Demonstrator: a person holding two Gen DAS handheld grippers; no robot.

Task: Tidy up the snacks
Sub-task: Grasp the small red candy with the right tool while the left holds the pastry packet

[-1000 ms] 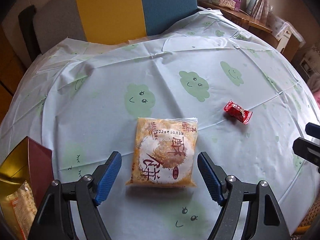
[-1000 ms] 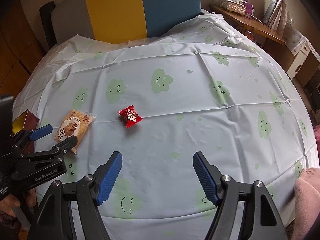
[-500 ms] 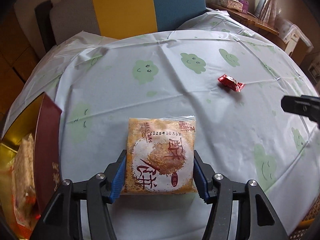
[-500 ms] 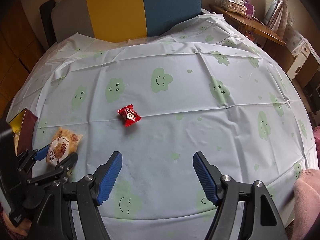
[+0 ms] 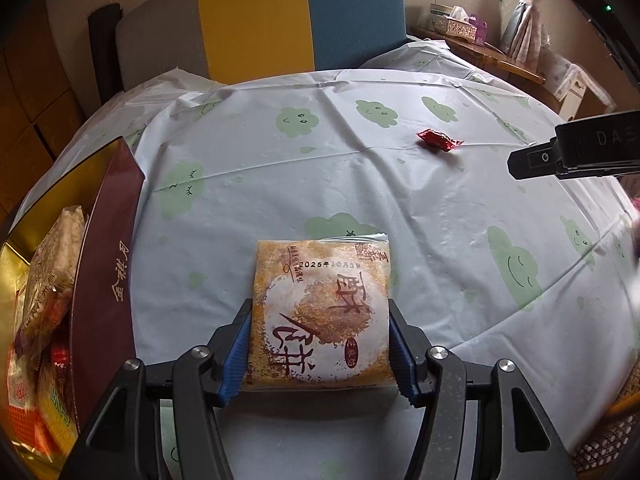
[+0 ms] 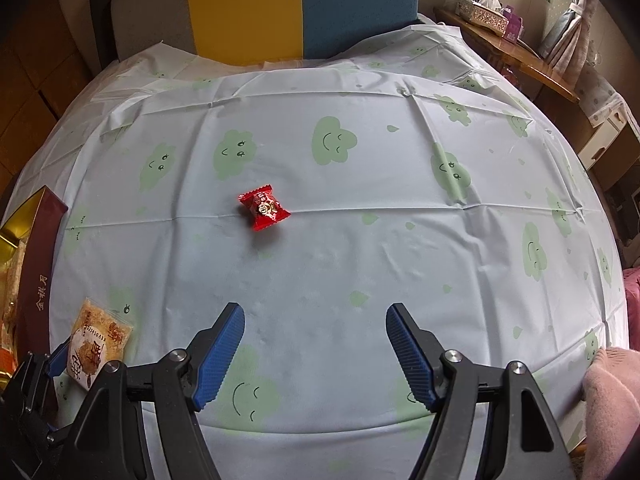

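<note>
One orange square plastic-wrapped pastry packet (image 5: 322,312), clamped in left tongs (image 5: 320,350), just right of maroon box.
One red foil-wrapped candy (image 6: 263,207), far side of packet.
One maroon gold-lined cardboard box (image 5: 106,280).
Change: left tongs closed onto packet, carried it boxward.
Right tongs (image 6: 315,354) released, empty.
Surface (image 6: 400,240): cloud-print cloth; tricolour chair (image 5: 260,20) behind.

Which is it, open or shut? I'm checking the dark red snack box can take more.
Open. The dark red box has no lid, and snack packets show inside its gold interior.
</note>
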